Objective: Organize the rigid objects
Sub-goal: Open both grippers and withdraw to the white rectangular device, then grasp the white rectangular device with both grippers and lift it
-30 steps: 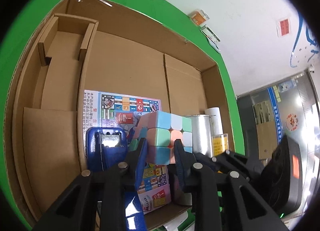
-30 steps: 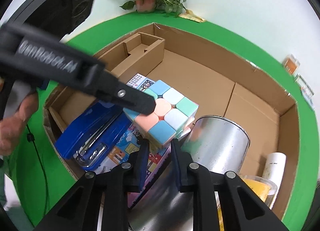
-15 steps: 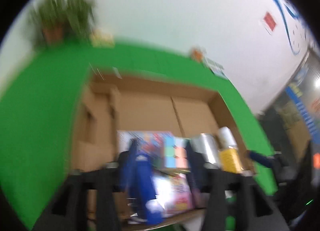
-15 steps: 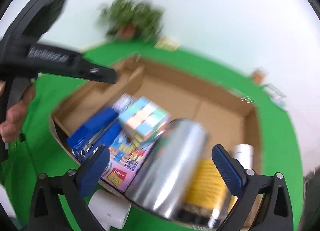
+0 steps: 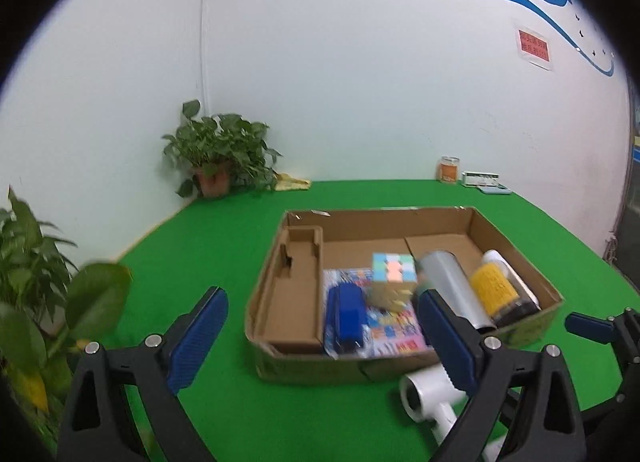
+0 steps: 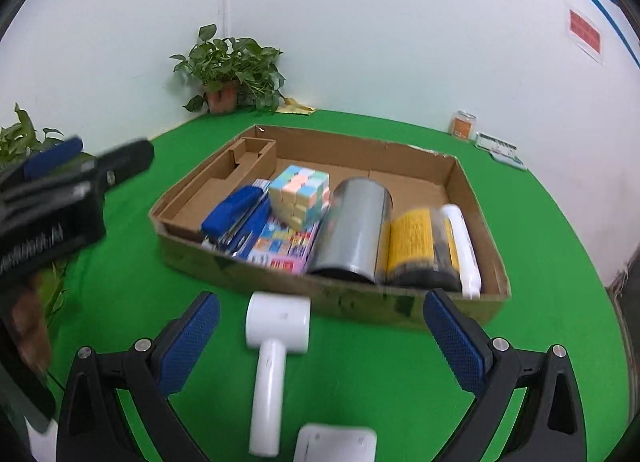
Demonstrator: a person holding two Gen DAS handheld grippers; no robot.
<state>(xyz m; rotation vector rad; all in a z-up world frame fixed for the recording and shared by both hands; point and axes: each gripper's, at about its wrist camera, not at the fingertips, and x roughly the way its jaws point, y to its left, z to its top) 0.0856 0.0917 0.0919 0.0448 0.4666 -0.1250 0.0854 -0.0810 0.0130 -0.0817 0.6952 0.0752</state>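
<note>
A shallow cardboard box point(image 6: 344, 294) point(image 5: 304, 366) stands on the green table. In it lie a pastel puzzle cube point(image 6: 300, 192) point(image 5: 392, 268), a blue stapler point(image 6: 236, 212) point(image 5: 346, 318), a colourful flat booklet point(image 6: 284, 246), a silver can point(image 6: 356, 226) point(image 5: 452, 282), a yellow-labelled jar point(image 6: 416, 242) point(image 5: 494, 288) and a white tube point(image 6: 460, 242). A white hammer-shaped device point(image 6: 272, 342) point(image 5: 428, 402) lies on the table in front of the box. My left gripper point(image 5: 320, 334) is open and empty, held back from the box. My right gripper point(image 6: 320, 336) is open and empty above the white device.
A white flat object point(image 6: 336, 442) lies at the near edge. Potted plants stand at the back corner point(image 6: 228, 70) and on the left point(image 5: 32, 262). An orange jar point(image 6: 464, 124) and a small flat box point(image 6: 496, 144) stand by the far wall.
Both grippers have opened, let go of the cube and pulled back and up from the box. The cube now rests in the box on the booklet.
</note>
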